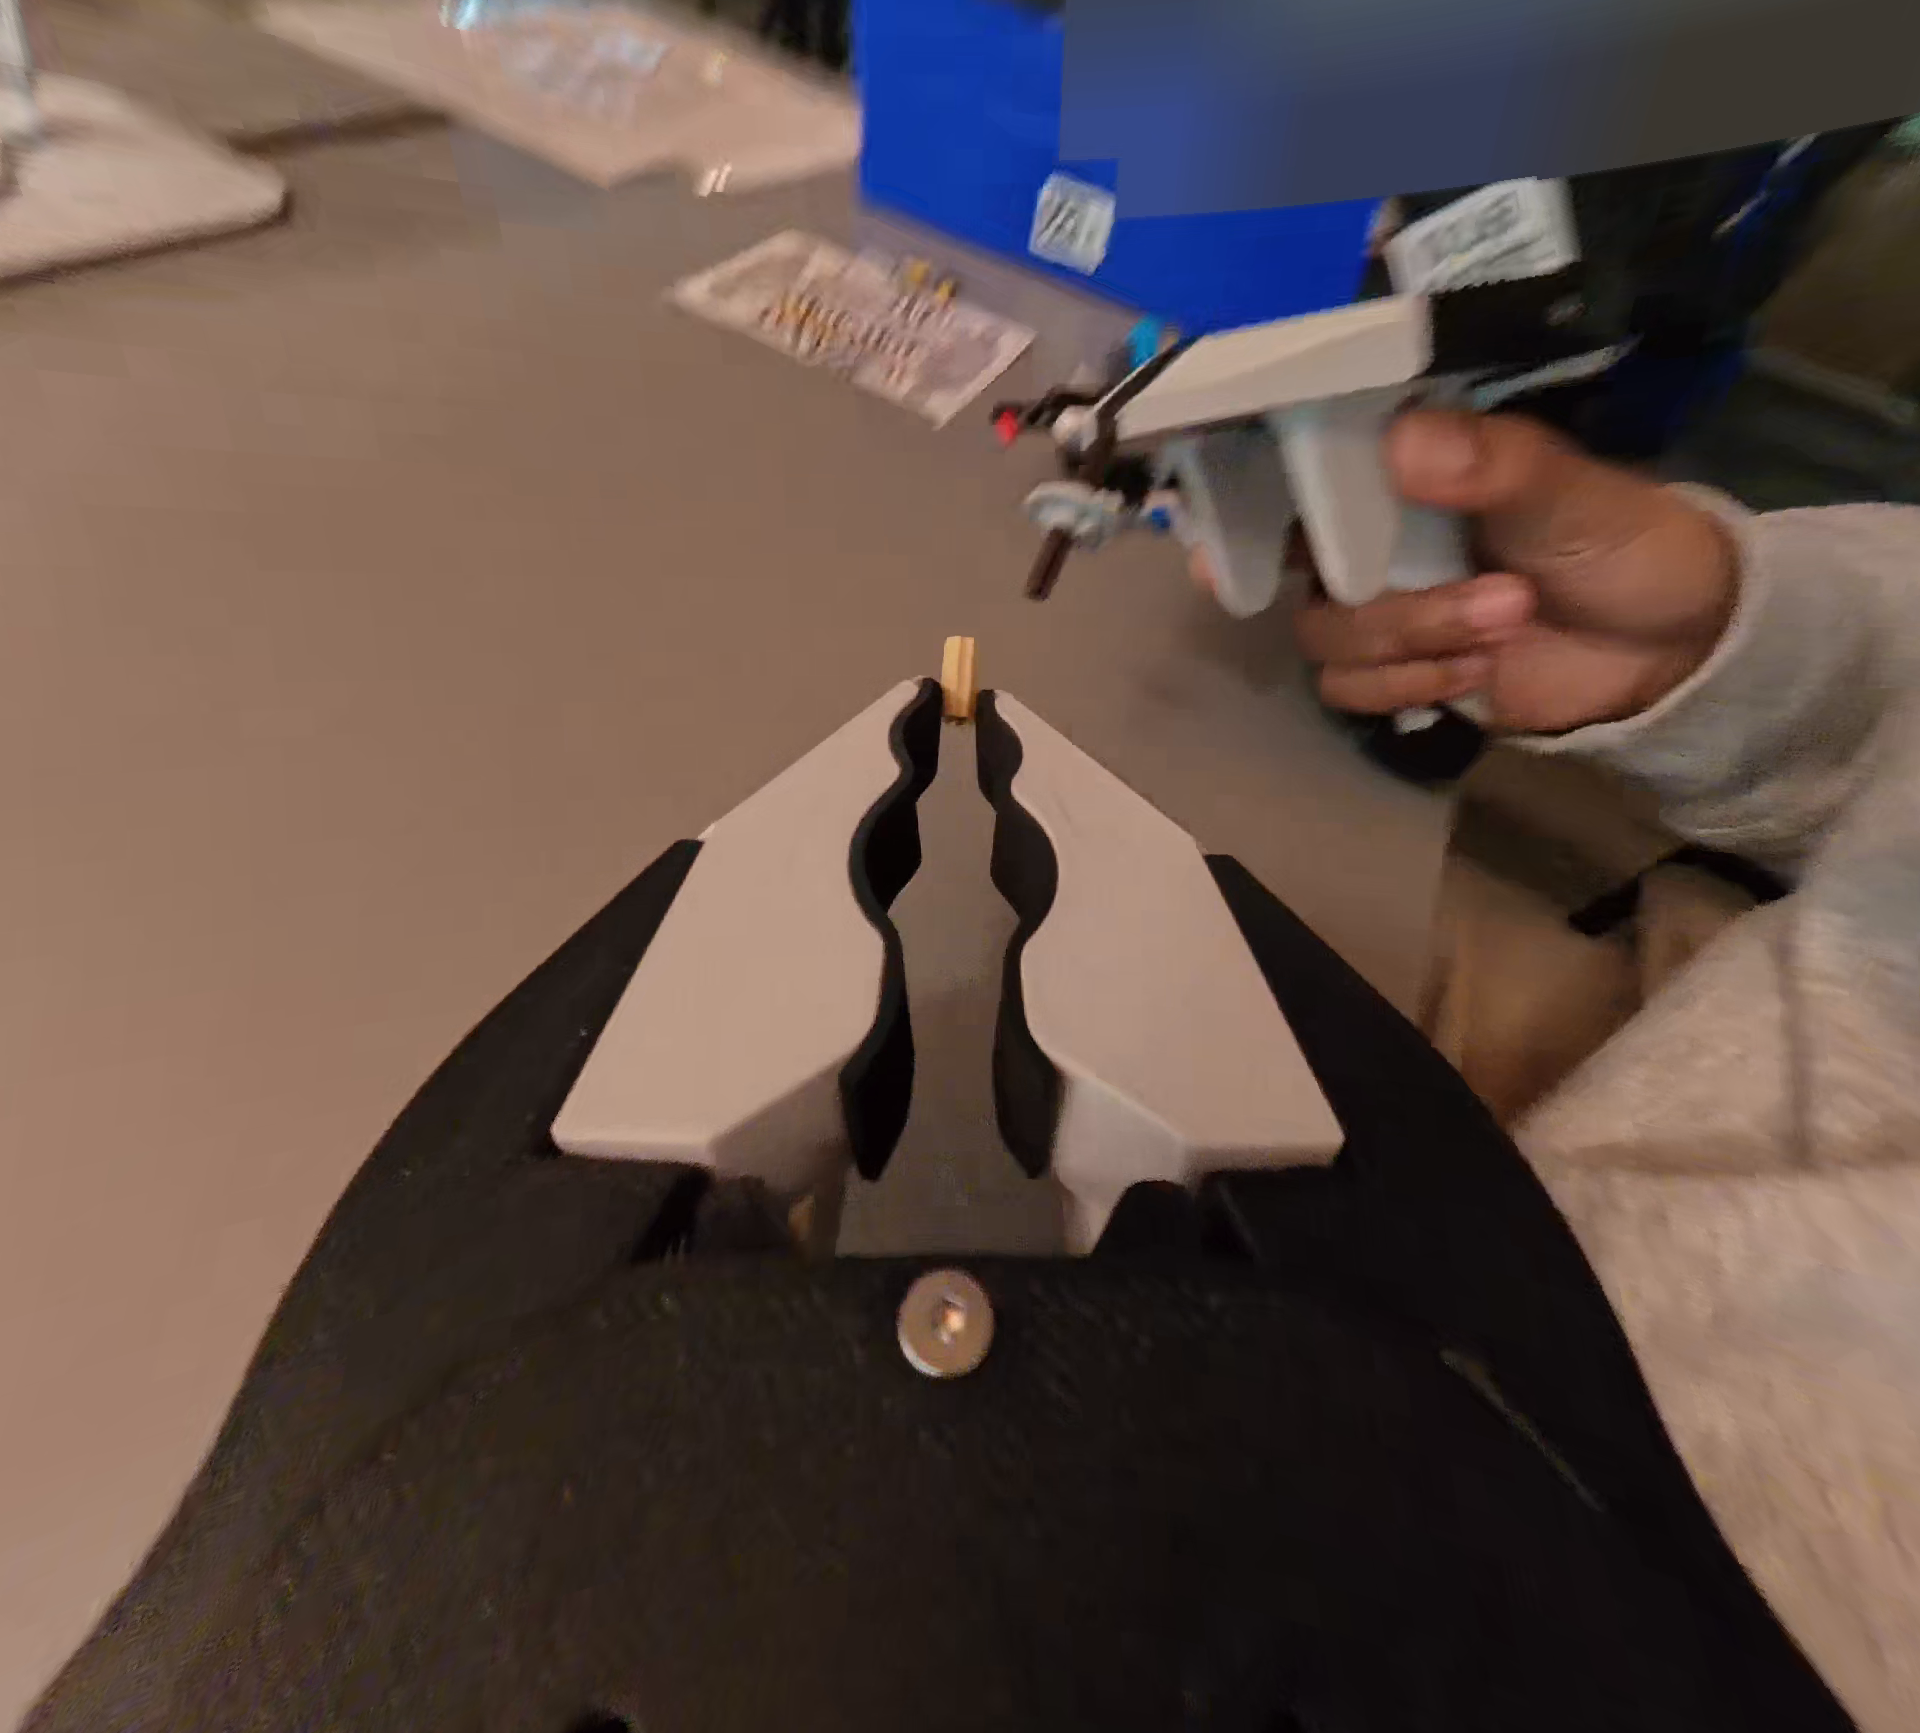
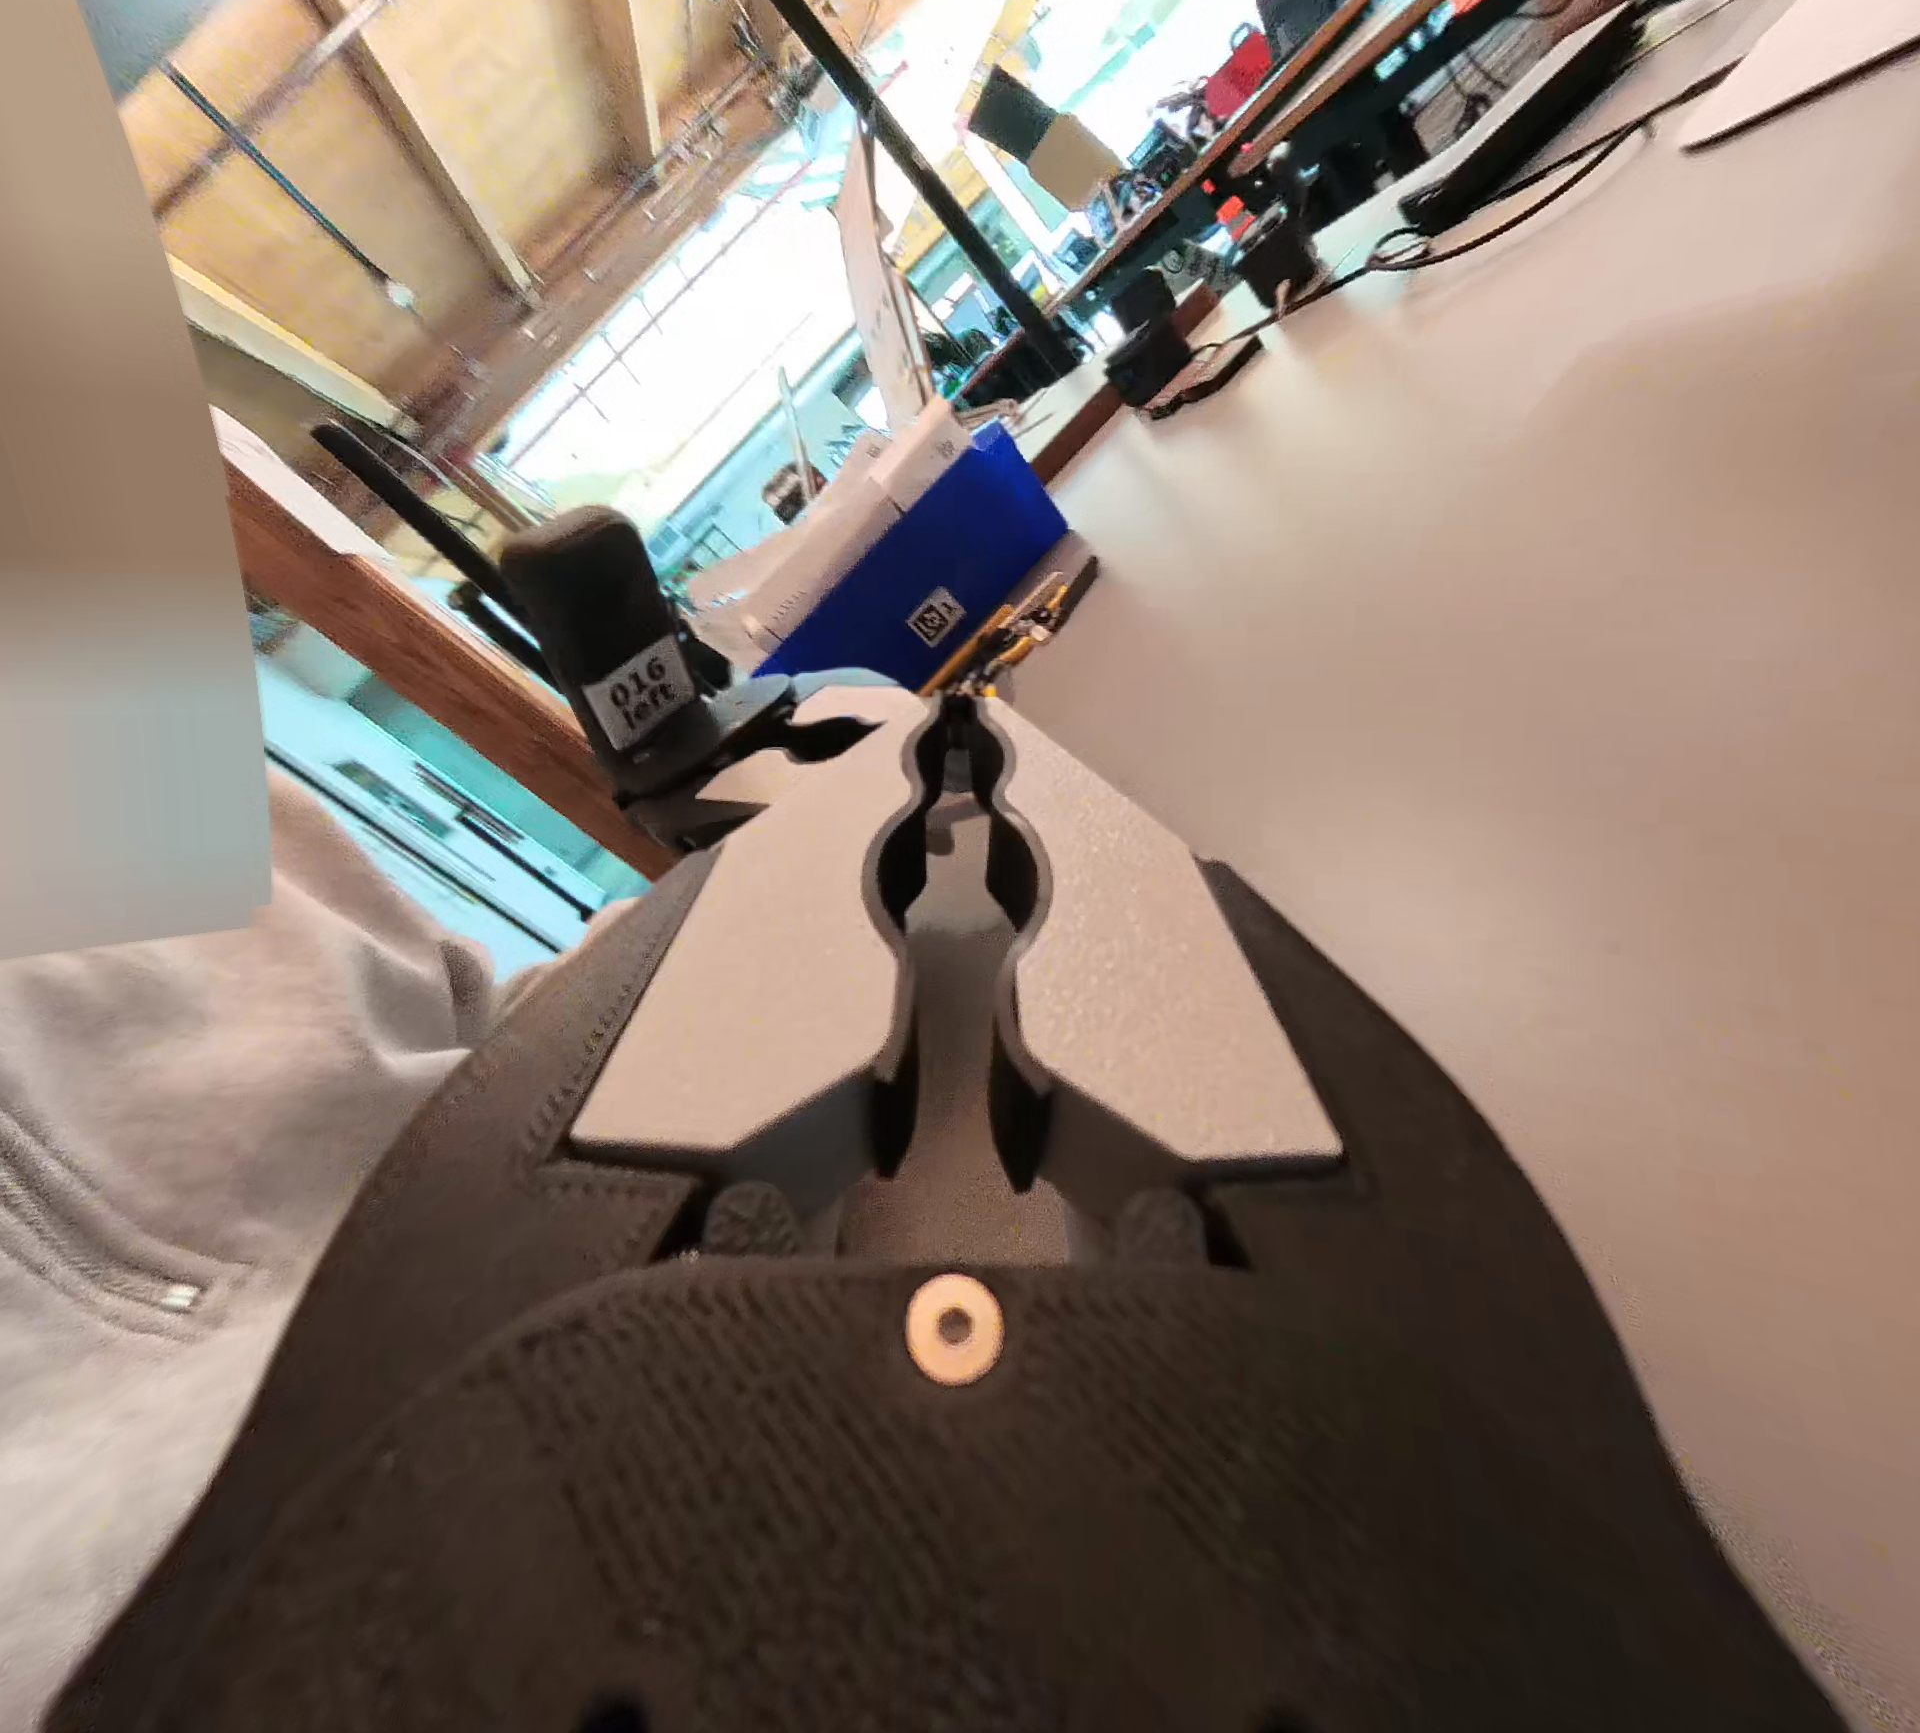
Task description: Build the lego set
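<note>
Grey table [image 1: 312, 644] | left claw [image 1: 957, 698] pinches tan peg [image 1: 957, 663] | right claw [image 2: 961, 715] grips grey-black assembly [image 1: 1081, 478]

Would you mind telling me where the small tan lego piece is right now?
In the left wrist view, the tan lego piece is pinched at the left gripper fingertips, above the table, left of and below the right gripper's lego assembly.

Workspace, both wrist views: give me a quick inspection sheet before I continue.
Surface: grey table, mostly bare near the tongs.
Job's things: small tan piece pinched at the left tongs' tips; partly built grey-and-black assembly held in the right tongs.
Clutter: clear parts bag, blue box, more plastic bags farther back.
Grippers: both shut on their parts, held above the table.
Cables: black leads at the table's far edge.
Surroundings: desks, chairs, bright windows; blurred.
</note>
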